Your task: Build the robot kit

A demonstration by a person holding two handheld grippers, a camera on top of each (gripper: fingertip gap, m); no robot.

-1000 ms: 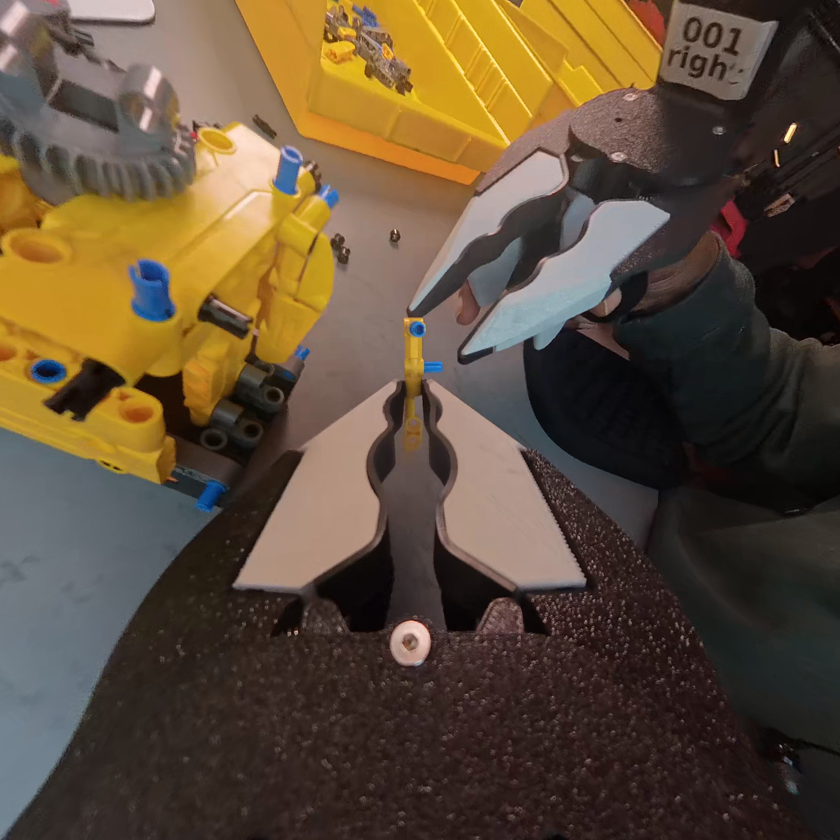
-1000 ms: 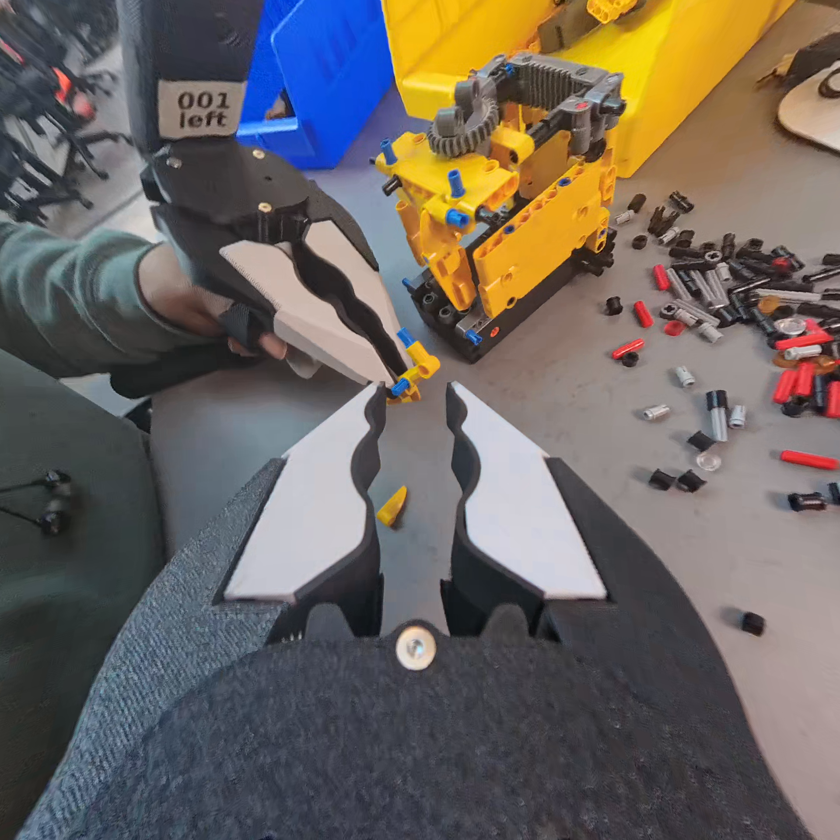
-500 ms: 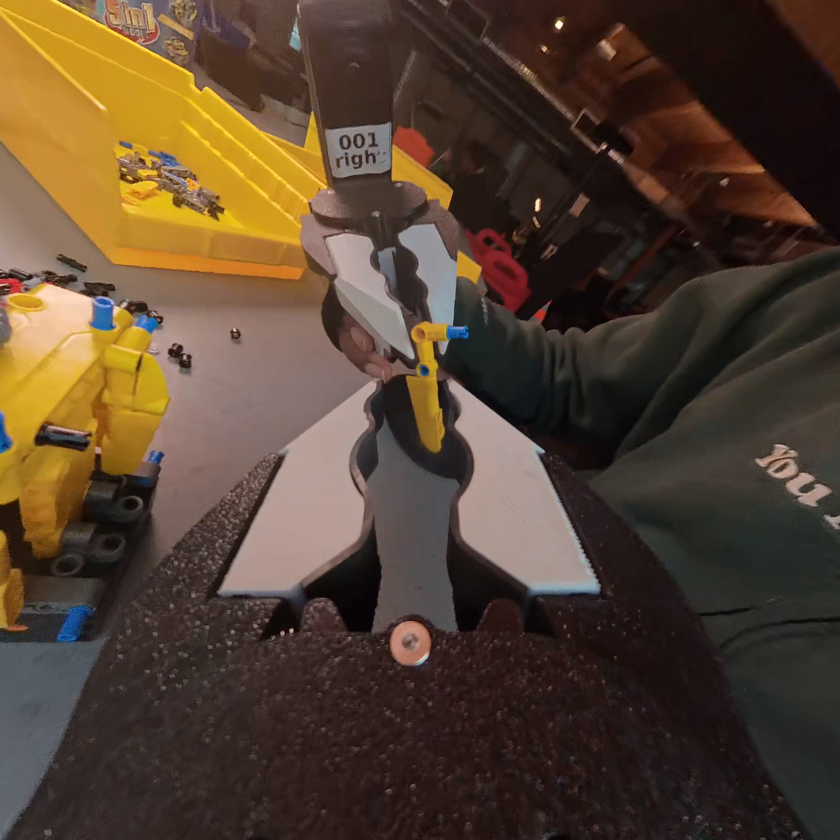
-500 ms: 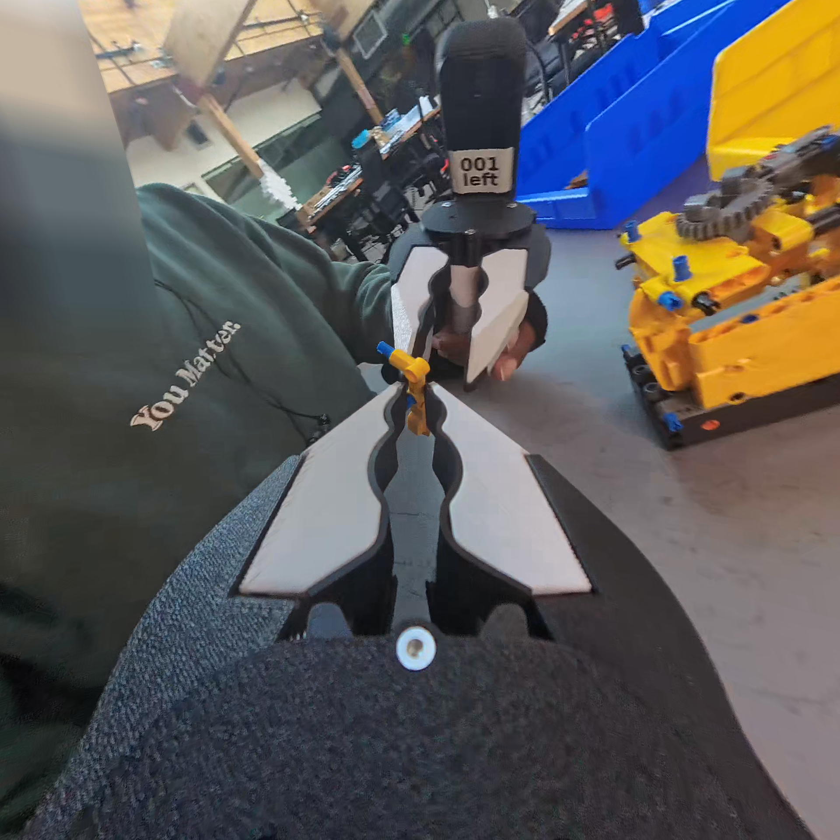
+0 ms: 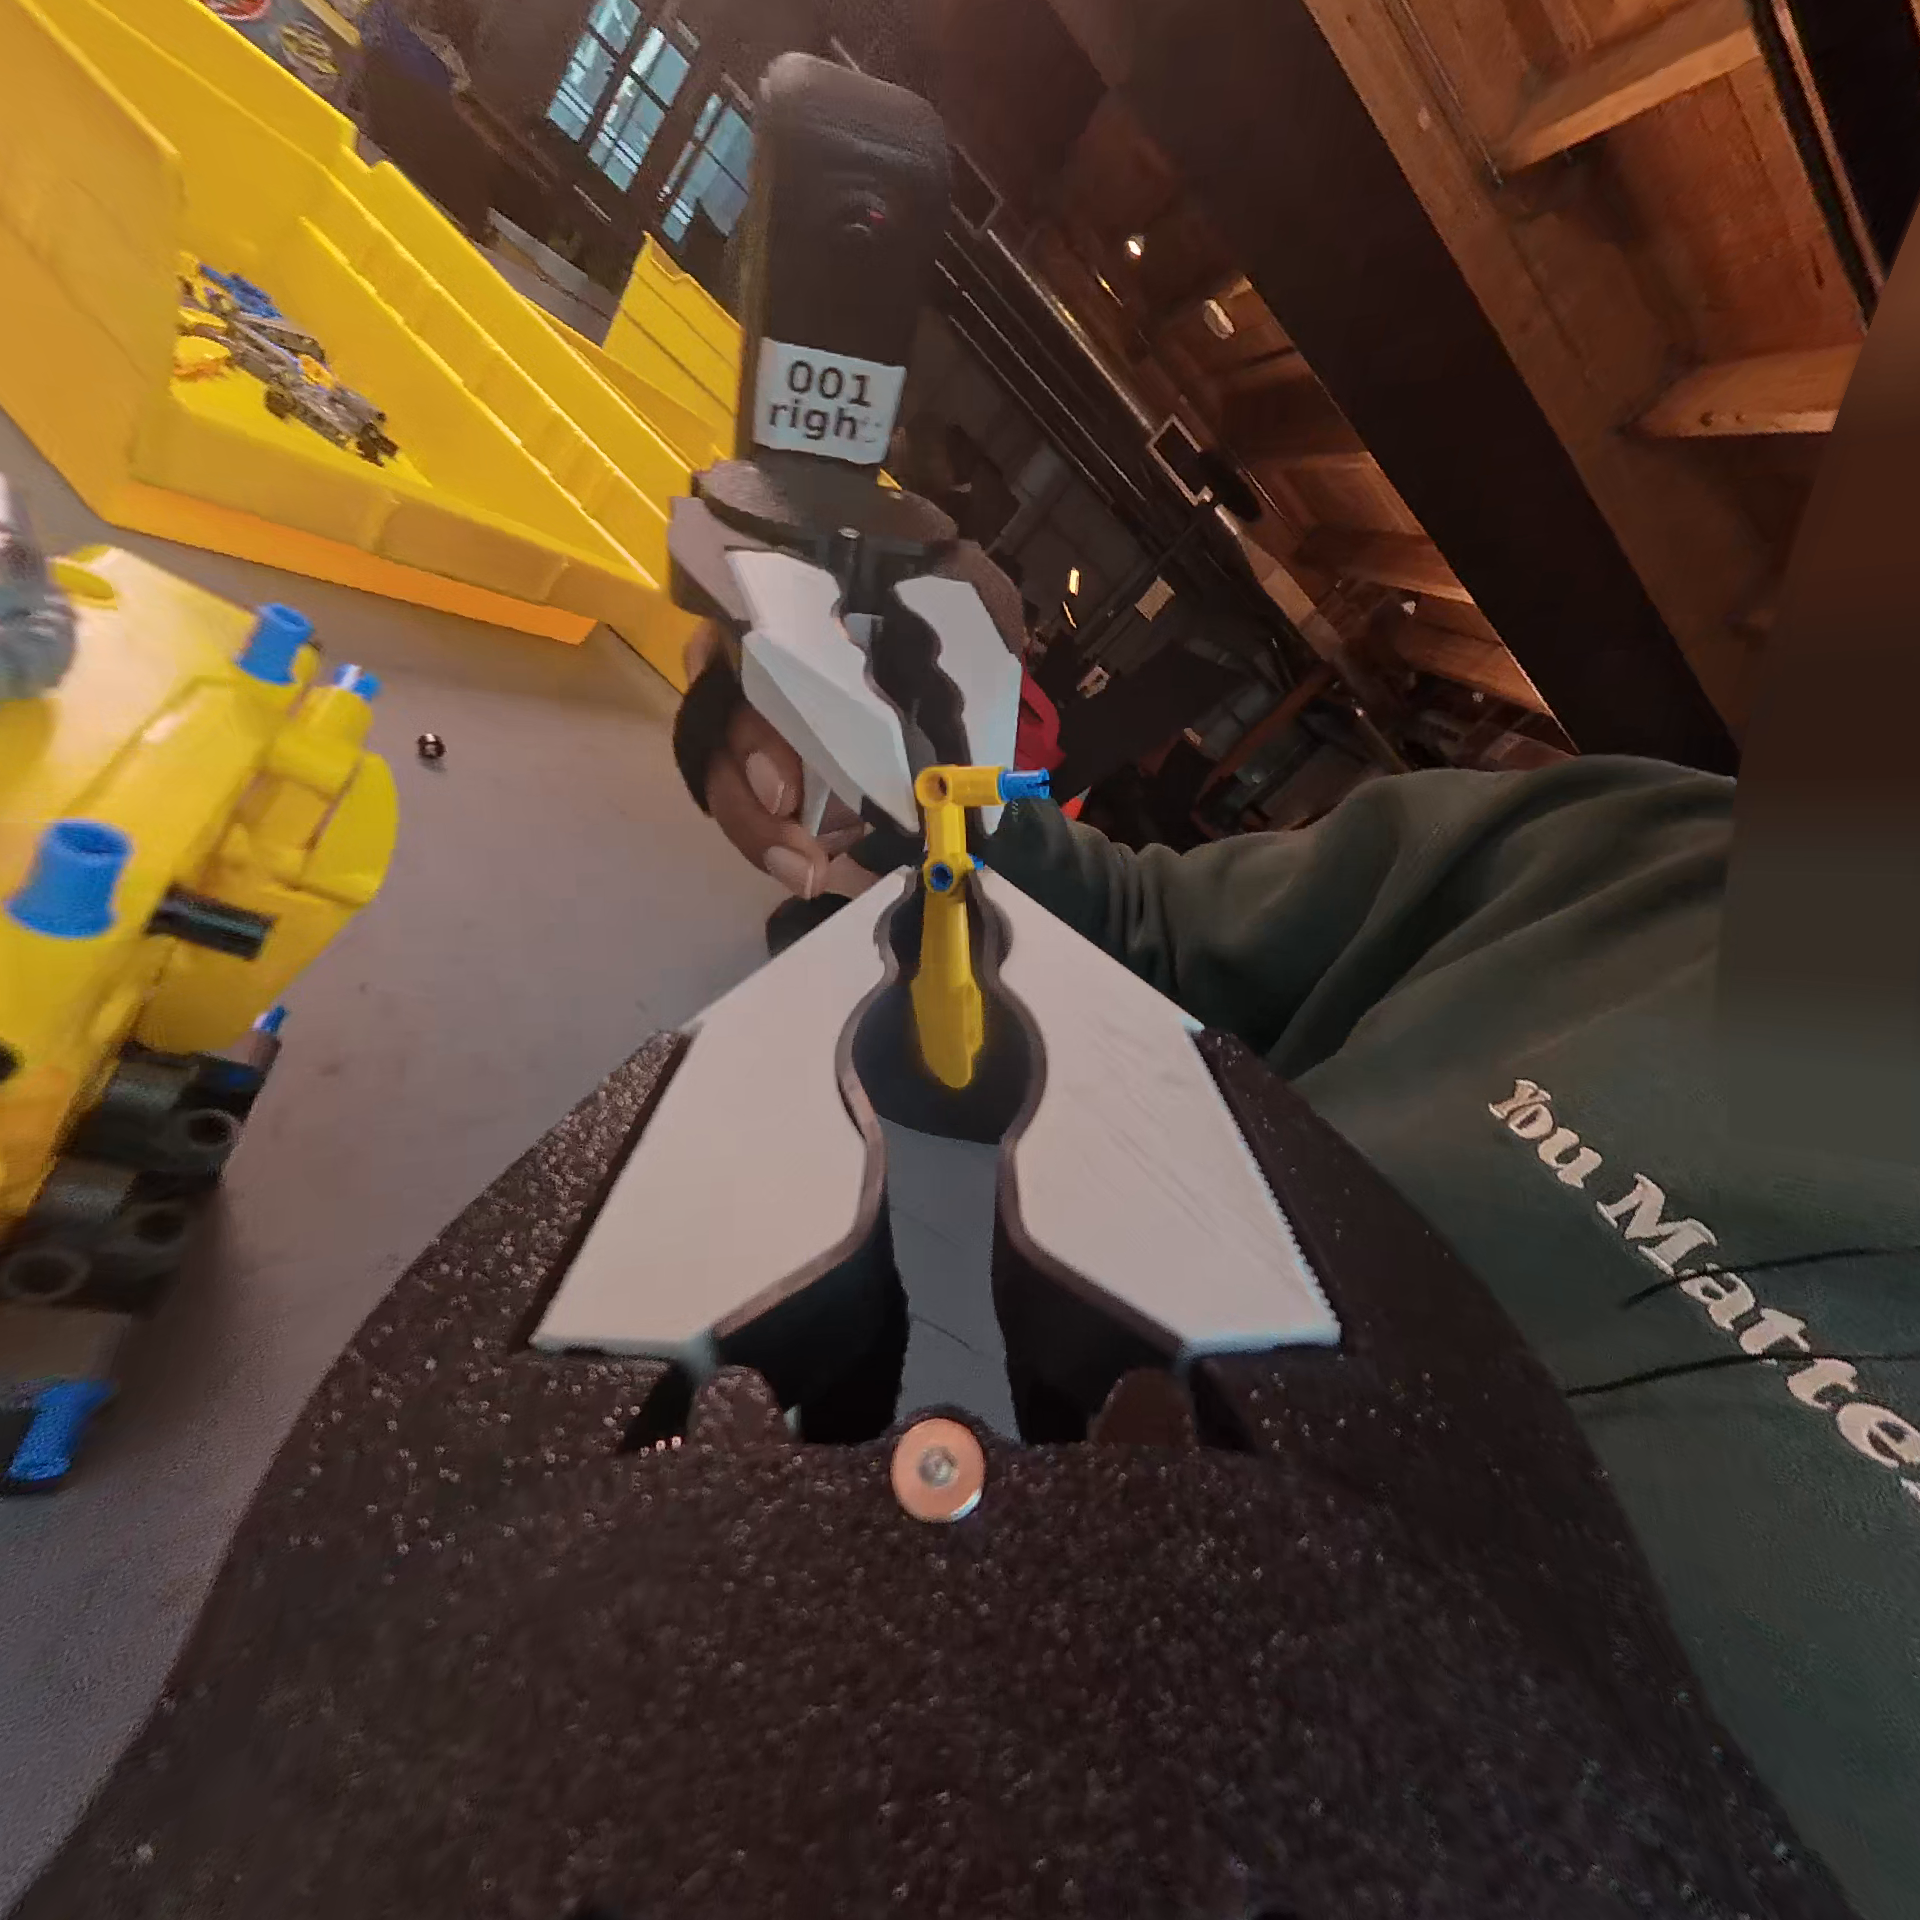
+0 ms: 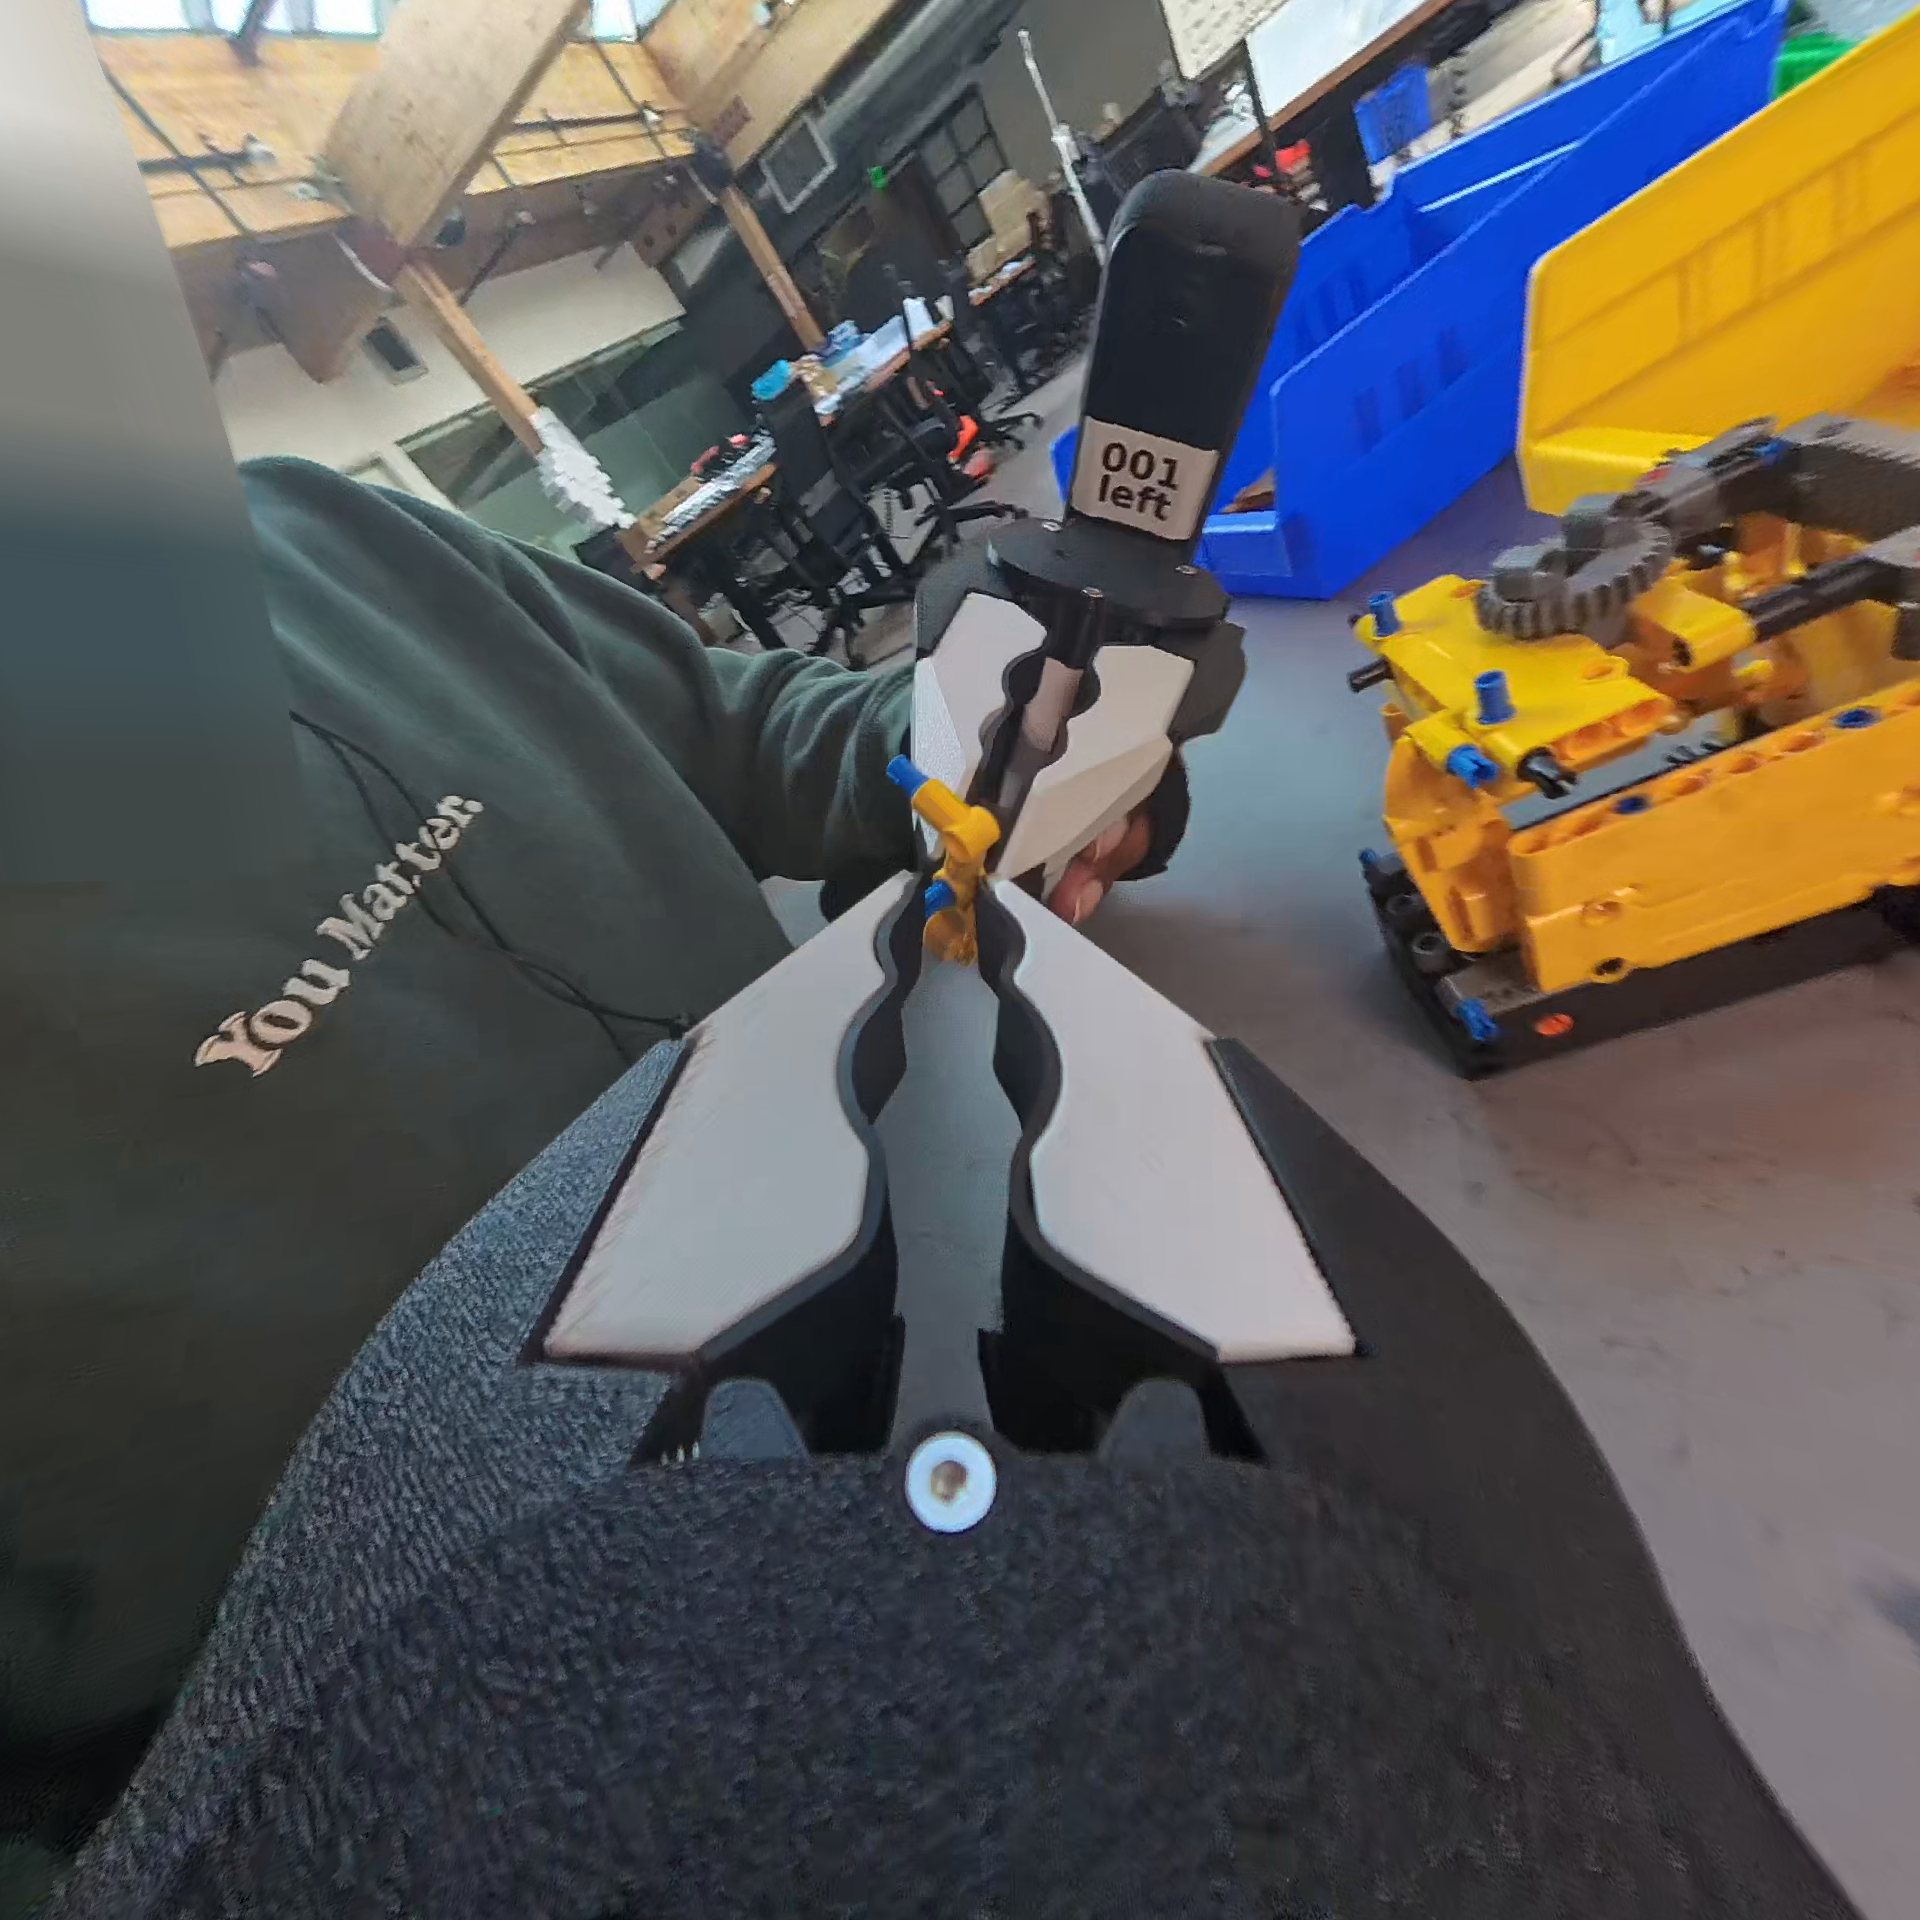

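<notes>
Both grippers meet tip to tip, lifted off the grey table (image 6: 1558, 1195). The left gripper (image 5: 940, 883) is clenched on a small yellow piece with blue pins (image 5: 948, 935), and the right gripper (image 6: 956, 894) grasps the same piece. The yellow model (image 6: 1621, 790) stands at two o'clock of the right gripper.

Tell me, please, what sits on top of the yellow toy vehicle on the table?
On the yellow toy vehicle sit a grey gear, a dark toothed bar and upright blue pegs. What the gear meshes with underneath is covered.
</notes>
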